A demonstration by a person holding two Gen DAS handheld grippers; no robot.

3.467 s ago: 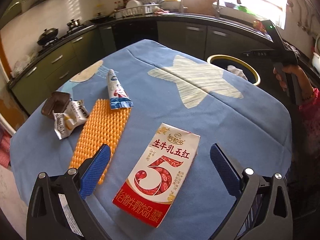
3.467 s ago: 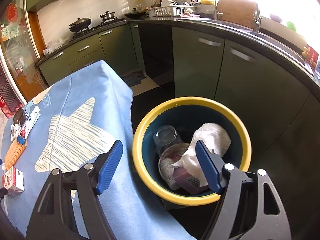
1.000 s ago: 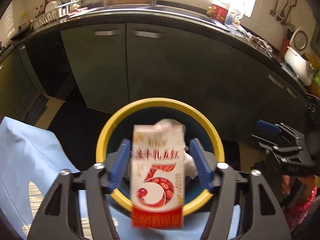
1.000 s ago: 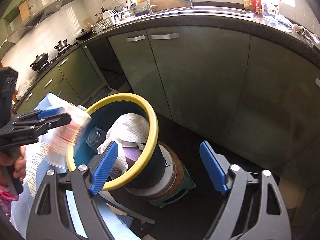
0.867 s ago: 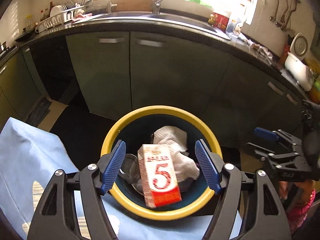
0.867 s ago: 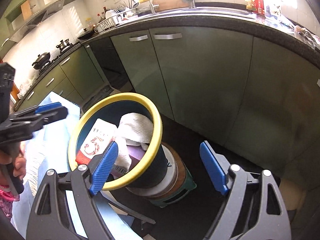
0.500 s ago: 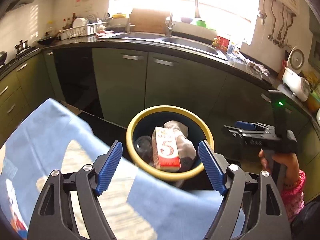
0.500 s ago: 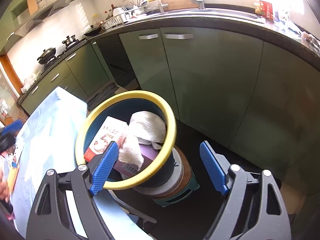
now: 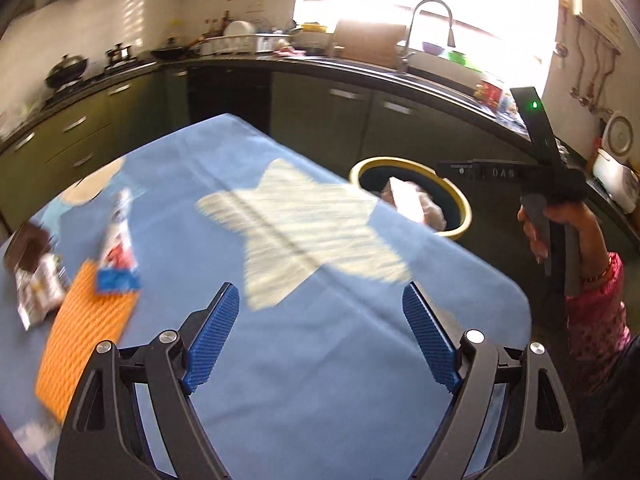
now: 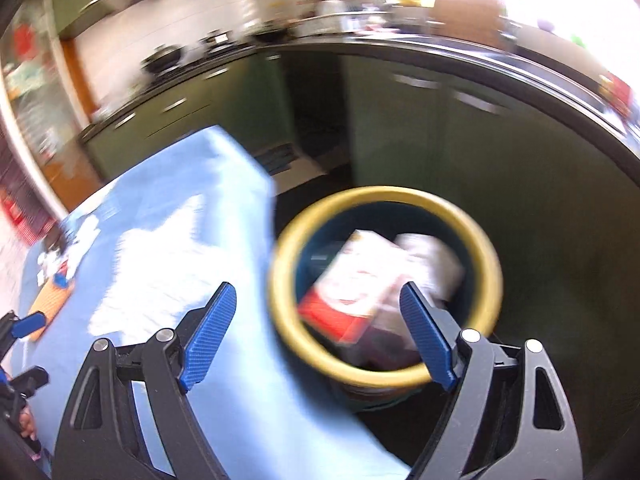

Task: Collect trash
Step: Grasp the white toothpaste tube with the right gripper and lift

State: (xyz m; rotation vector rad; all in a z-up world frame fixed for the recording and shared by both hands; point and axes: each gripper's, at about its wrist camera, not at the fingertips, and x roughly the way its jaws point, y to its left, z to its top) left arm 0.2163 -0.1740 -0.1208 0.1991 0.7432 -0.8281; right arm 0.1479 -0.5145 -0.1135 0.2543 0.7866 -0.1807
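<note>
My left gripper [image 9: 320, 320] is open and empty above the blue tablecloth [image 9: 320, 360]. On the cloth at the left lie an orange mesh pad [image 9: 84, 332], a blue and white wrapper [image 9: 118, 248] and crumpled packets [image 9: 36, 276]. The yellow-rimmed bin [image 9: 460, 200] stands past the table's far right edge, with the milk carton [image 9: 404, 196] inside. My right gripper [image 10: 318, 320] is open and empty, over the table's edge beside the bin [image 10: 288, 320]; the carton [image 10: 352, 288] and white paper [image 10: 436, 256] lie in it. This view is blurred.
Green kitchen cabinets [image 9: 340, 120] and a dark counter with a sink tap [image 9: 424, 20] curve behind the table. The right-hand gripper's body [image 9: 548, 184] and the person's hand show at the right of the left wrist view.
The milk carton dropped from my left gripper into the bin. My left gripper has pulled back over the table toward the remaining trash. My right gripper is swinging left toward the table.
</note>
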